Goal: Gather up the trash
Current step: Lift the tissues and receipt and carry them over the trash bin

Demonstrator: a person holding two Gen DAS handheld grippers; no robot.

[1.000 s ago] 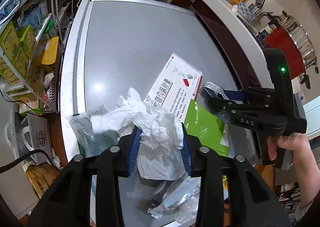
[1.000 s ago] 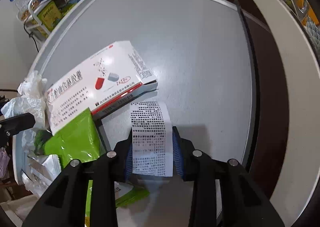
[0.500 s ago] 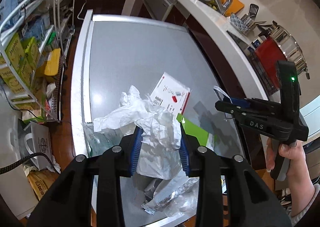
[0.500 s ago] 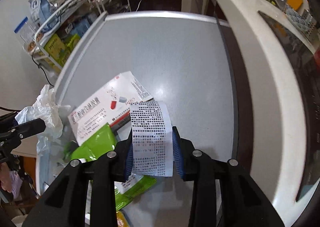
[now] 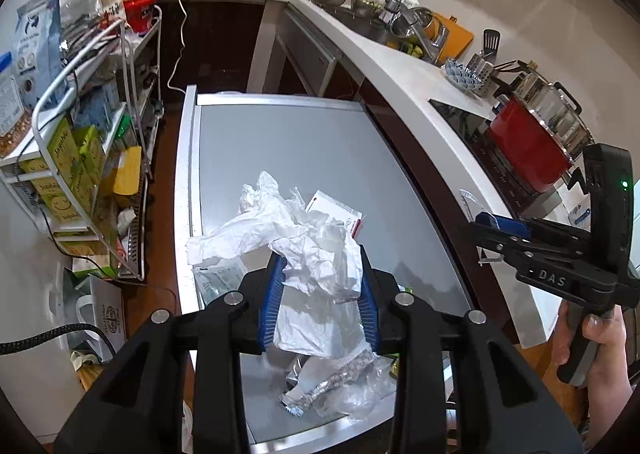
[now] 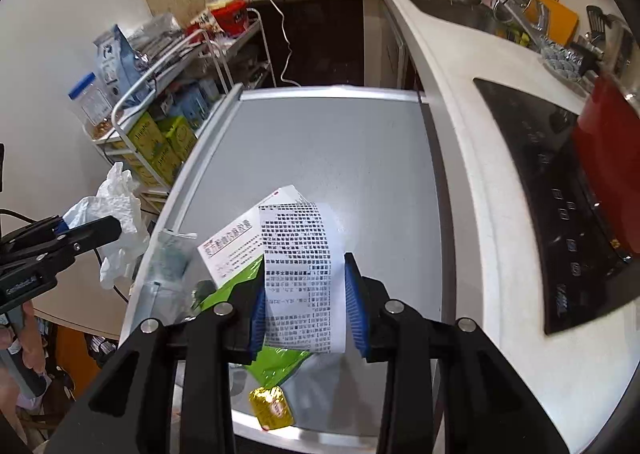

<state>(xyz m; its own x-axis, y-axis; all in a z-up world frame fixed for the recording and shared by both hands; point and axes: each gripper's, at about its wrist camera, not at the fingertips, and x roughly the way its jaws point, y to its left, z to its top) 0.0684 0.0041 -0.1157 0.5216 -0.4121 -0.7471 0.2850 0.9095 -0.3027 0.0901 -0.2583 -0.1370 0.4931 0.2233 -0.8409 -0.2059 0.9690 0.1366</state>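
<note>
My left gripper (image 5: pixel 318 298) is shut on a crumpled white tissue (image 5: pixel 316 254) and holds it well above the grey table (image 5: pixel 296 142). My right gripper (image 6: pixel 305 300) is shut on a printed paper receipt (image 6: pixel 302 270), also lifted above the table. Below lie a white medicine box (image 6: pixel 236 242), a green packet (image 6: pixel 276 364), a gold foil wrapper (image 6: pixel 272 408), a clear plastic bag (image 6: pixel 168 266) and a silver foil wrapper (image 5: pixel 328 390). The right gripper shows in the left wrist view (image 5: pixel 486 224), the left gripper in the right wrist view (image 6: pixel 108 228).
A wire rack (image 5: pixel 80 126) with green boxes stands left of the table. A white counter (image 6: pixel 460 134) with a black cooktop (image 6: pixel 560 190) and a red pot (image 5: pixel 528 146) runs along the right. A sink area (image 5: pixel 400 22) lies at the far end.
Both grippers have risen higher above the table, carrying the tissue and the receipt; the table and trash look smaller and more of the kitchen shows.
</note>
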